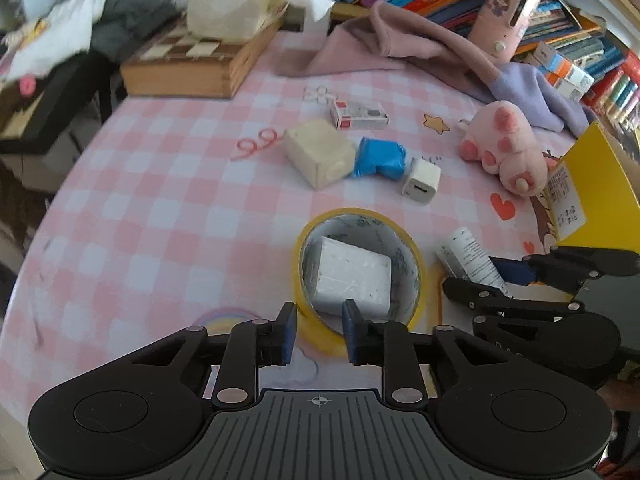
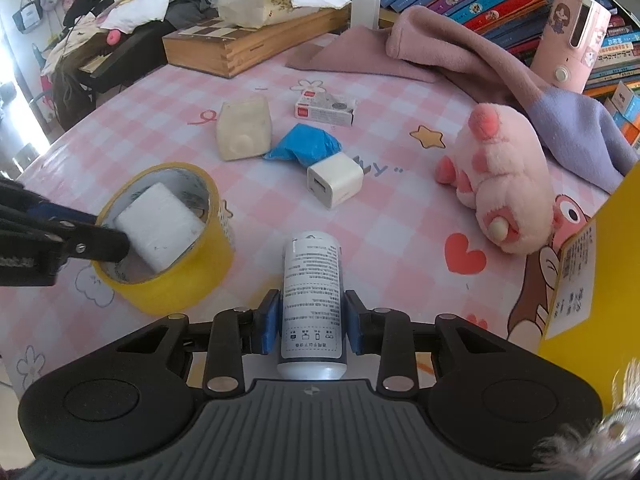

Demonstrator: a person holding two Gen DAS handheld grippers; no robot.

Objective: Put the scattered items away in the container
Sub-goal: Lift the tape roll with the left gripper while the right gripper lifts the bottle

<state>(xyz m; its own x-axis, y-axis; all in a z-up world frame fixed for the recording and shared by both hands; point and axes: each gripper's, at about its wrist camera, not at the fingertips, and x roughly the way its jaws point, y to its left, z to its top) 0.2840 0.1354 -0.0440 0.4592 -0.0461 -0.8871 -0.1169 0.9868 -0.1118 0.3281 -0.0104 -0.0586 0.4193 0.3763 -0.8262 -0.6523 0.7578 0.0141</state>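
A yellow tape roll [image 1: 320,338] lies flat on the pink checked cloth with a white block [image 1: 354,280] inside its ring. My left gripper [image 1: 320,332] is shut on the roll's near wall, one pad outside and one inside; from the right wrist view the left gripper [image 2: 96,228] reaches in from the left onto the tape roll [image 2: 176,288]. My right gripper [image 2: 312,320] is shut on a white printed bottle [image 2: 312,296], also visible as the bottle [image 1: 472,260] from the left wrist. The yellow container [image 2: 612,248] stands at the right edge.
Loose on the cloth: a cream block [image 1: 320,154], a blue wrapped bundle [image 1: 378,158], a white charger [image 1: 422,182], a small red-white box [image 1: 358,115] and a pink plush paw [image 1: 504,148]. A wooden chess box [image 1: 192,64], a pink-purple garment [image 1: 420,44] and books line the back.
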